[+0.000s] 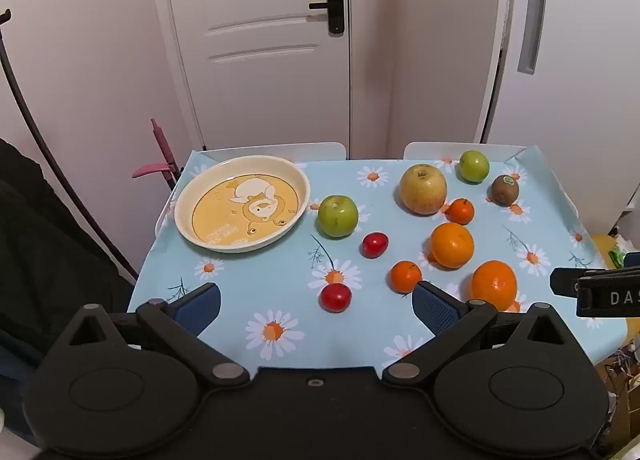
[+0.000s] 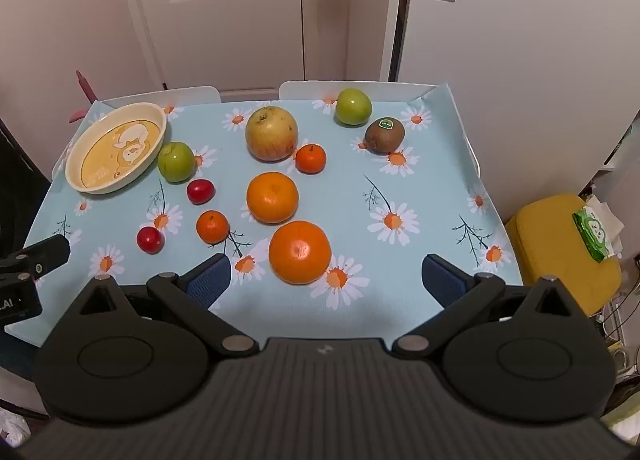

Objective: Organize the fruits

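Left wrist view: the left gripper (image 1: 316, 308) hangs with jaws apart over bare tablecloth (image 1: 280, 272) at the near edge, a cherry tomato (image 1: 335, 297) between its fingers' line. The right gripper (image 2: 326, 280), spread too, faces the nearest orange (image 2: 300, 251). The duck-print plate (image 1: 188, 228) at the far left corner holds nothing. Remaining fruit lies loose; the kiwi's (image 2: 385, 135) sticker text is probably illegible.

The left gripper (image 1: 316, 306) is a matte black body with two round, disc-shaped housings, angled black link arms pinned by silver-grey rivets and a single small screw at its centre. Its fingers (image 1: 434, 306) carry dark blue, finely textured pads. The right gripper (image 2: 326, 280) matches it, with a ribbed black rear shell and white lettering on its side.
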